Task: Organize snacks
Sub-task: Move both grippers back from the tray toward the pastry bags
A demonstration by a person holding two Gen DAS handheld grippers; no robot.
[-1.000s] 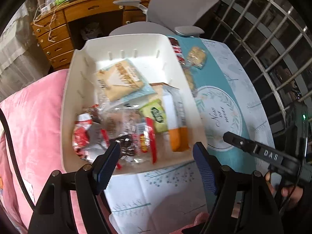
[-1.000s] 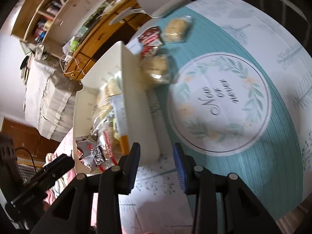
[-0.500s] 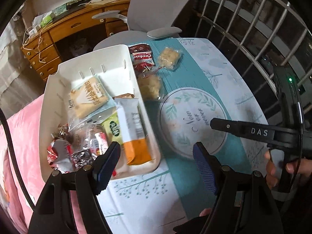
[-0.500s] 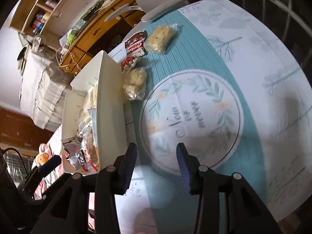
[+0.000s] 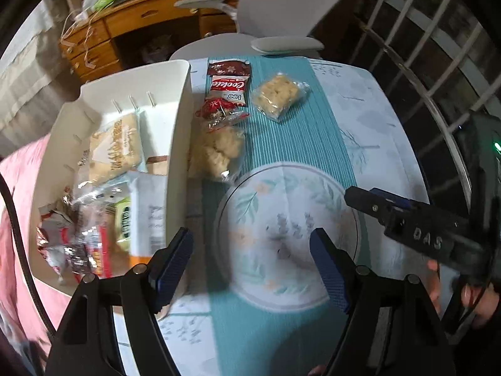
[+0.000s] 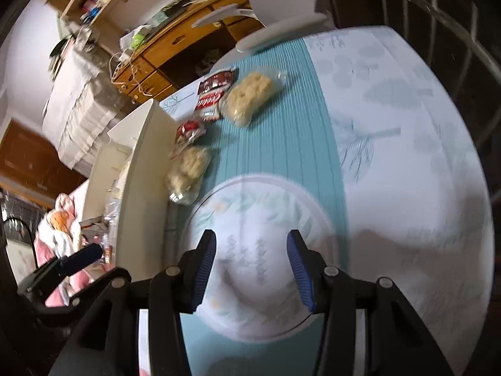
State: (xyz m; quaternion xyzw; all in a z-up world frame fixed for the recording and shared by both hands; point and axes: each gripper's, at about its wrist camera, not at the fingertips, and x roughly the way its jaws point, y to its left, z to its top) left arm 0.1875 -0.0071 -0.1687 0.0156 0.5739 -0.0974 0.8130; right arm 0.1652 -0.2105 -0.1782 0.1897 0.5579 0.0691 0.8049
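Observation:
A white bin [image 5: 180, 131] [image 6: 142, 175] holding several snack packets stands at the table's left. Beside its right wall lie a clear bag of pale puffs [image 5: 220, 150] [image 6: 188, 169], a red Cookies packet [image 5: 228, 86] [image 6: 211, 100] and a bag of rice crackers [image 5: 278, 95] [image 6: 249, 94]. My left gripper [image 5: 250, 258] is open and empty, hovering over the round wreath print by the bin's near corner. My right gripper [image 6: 252, 269] is open and empty over the same print; it shows in the left wrist view [image 5: 375, 202].
A teal and white tablecloth [image 5: 313, 144] covers the table. A grey office chair [image 5: 281, 15] and a wooden desk [image 5: 131, 22] stand beyond the far edge. A window grille [image 5: 438, 62] runs along the right. Pink bedding [image 5: 15, 219] lies left of the bin.
Both grippers have moved right and forward, from over the bin toward the wreath print and the loose snacks. The right gripper's jaws have opened wider.

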